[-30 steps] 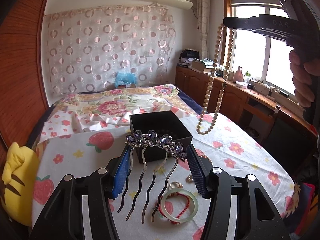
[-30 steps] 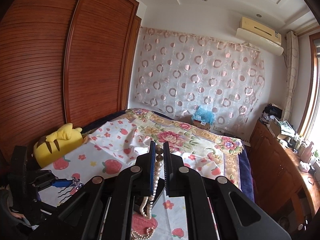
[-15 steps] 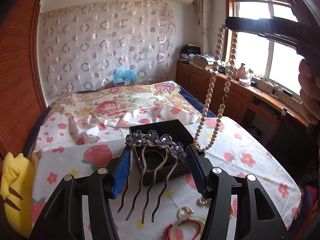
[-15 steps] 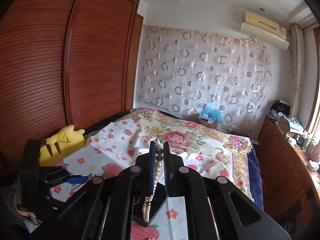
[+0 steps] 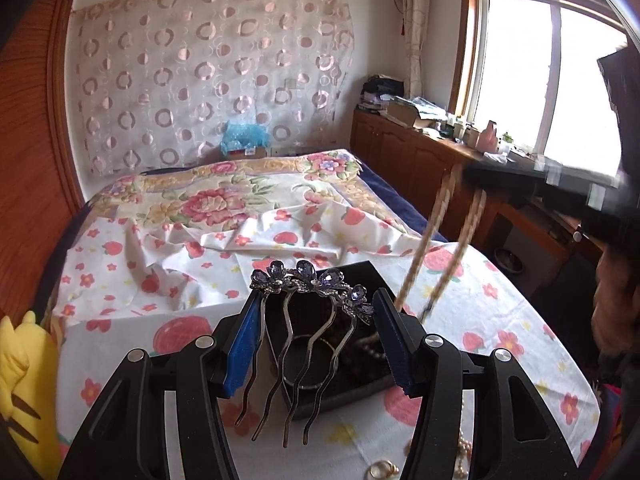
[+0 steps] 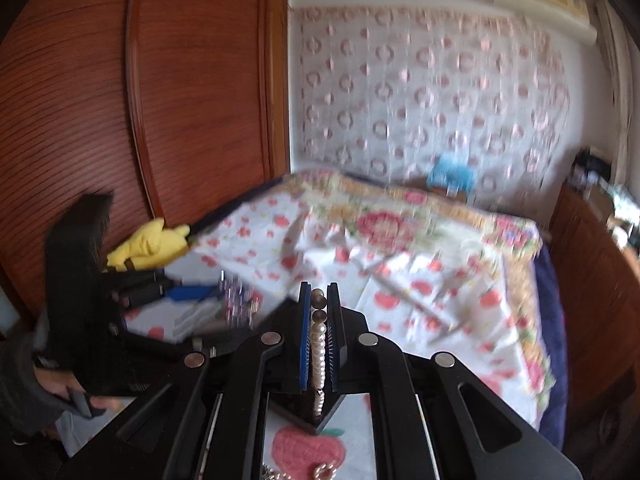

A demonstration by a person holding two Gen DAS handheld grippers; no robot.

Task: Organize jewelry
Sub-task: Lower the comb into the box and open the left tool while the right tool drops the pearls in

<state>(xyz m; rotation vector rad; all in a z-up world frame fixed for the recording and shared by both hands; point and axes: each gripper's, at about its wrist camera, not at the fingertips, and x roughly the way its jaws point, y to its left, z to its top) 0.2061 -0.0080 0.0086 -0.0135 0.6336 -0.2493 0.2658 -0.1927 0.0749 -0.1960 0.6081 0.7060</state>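
Hair comb (image 5: pixel 310 304) with purple stones clamped between left gripper (image 5: pixel 316 336) pads above black jewelry box (image 5: pixel 360 380), pearl necklace (image 6: pixel 319 344) pinched by closed right gripper (image 6: pixel 319 340), strands hung into box, floral bedsheet (image 5: pixel 160 280) beneath.

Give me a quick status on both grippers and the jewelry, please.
Left gripper shut on hair comb, over black box. Right gripper shut on pearl necklace, strand hanging into the box. Nothing in the way.

Hair comb (image 5: pixel 310 320), four wavy metal prongs, purple crystal flowers, upright over black jewelry box (image 5: pixel 362 380) on strawberry-print cloth, pearl necklace (image 6: pixel 319 338) hanging into box, gold rings (image 5: pixel 382 470) lying nearby.
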